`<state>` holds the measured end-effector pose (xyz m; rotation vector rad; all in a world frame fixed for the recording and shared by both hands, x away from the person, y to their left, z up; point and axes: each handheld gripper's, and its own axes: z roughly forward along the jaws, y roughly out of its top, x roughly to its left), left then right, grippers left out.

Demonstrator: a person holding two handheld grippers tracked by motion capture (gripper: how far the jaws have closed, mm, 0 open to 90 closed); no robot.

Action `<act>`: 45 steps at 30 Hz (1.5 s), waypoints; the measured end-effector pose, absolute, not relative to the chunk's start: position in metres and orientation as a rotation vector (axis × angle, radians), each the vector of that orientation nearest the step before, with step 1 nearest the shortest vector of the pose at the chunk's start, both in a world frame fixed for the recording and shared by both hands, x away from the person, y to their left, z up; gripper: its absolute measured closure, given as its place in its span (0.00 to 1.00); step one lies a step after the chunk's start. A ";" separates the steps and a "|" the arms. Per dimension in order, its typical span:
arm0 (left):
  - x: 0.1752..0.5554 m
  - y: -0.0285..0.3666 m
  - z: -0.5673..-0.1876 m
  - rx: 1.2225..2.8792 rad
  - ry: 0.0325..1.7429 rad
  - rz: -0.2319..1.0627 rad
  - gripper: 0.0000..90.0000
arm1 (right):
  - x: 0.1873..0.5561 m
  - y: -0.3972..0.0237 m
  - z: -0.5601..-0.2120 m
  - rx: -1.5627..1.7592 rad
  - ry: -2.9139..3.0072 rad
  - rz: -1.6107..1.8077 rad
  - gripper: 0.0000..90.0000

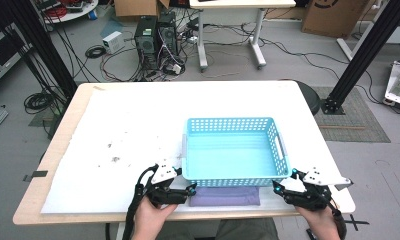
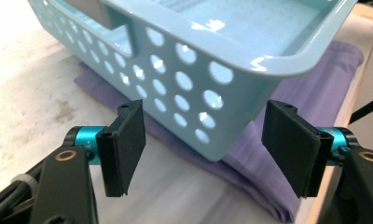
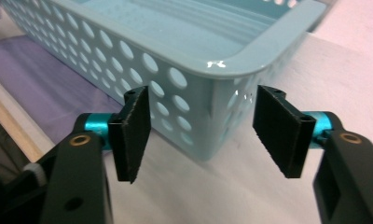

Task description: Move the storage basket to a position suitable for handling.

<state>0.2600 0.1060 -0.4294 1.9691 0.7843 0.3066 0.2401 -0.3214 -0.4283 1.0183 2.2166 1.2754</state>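
Turquoise basket (image 1: 231,150) w/ nothing inside, atop purple cloth (image 1: 225,196), left gripper (image 1: 190,189) & right gripper (image 1: 276,187) jaws released

A light turquoise plastic basket (image 1: 231,150) has walls dotted with rows of round holes. Under its near edge lies a plain lilac folded cloth (image 1: 225,196). The white sheet (image 1: 138,125) covering the pale wooden table (image 1: 58,145) carries dark speckled smudges.
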 end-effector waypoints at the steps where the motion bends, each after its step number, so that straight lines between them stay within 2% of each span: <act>1: 0.262 0.106 -0.429 1.986 0.771 0.294 0.39 | 0.242 -0.321 -0.428 1.004 2.219 1.274 0.44; 6: 0.269 0.107 -0.424 1.975 0.773 0.321 0.43 | 0.246 -0.320 -0.420 0.967 2.198 1.289 0.53; 14: 0.288 0.118 -0.416 1.926 0.826 0.288 0.44 | 0.265 -0.311 -0.411 1.005 2.217 1.286 0.53; 15: 0.291 0.120 -0.415 1.917 0.840 0.304 0.44 | 0.268 -0.309 -0.410 0.999 2.217 1.282 0.53; 16: 0.294 0.122 -0.413 1.914 0.834 0.332 0.50 | 0.272 -0.307 -0.409 0.986 2.218 1.274 0.53; 18: 0.300 0.127 -0.408 1.894 0.842 0.346 0.53 | 0.278 -0.301 -0.405 0.967 2.220 1.256 0.53; 32: 0.332 0.134 -0.406 1.859 0.914 0.455 0.57 | 0.316 -0.279 -0.399 0.959 2.218 1.193 0.54; 45: 0.371 0.133 -0.417 1.795 0.997 0.495 0.60 | 0.362 -0.266 -0.399 1.025 2.219 1.136 0.53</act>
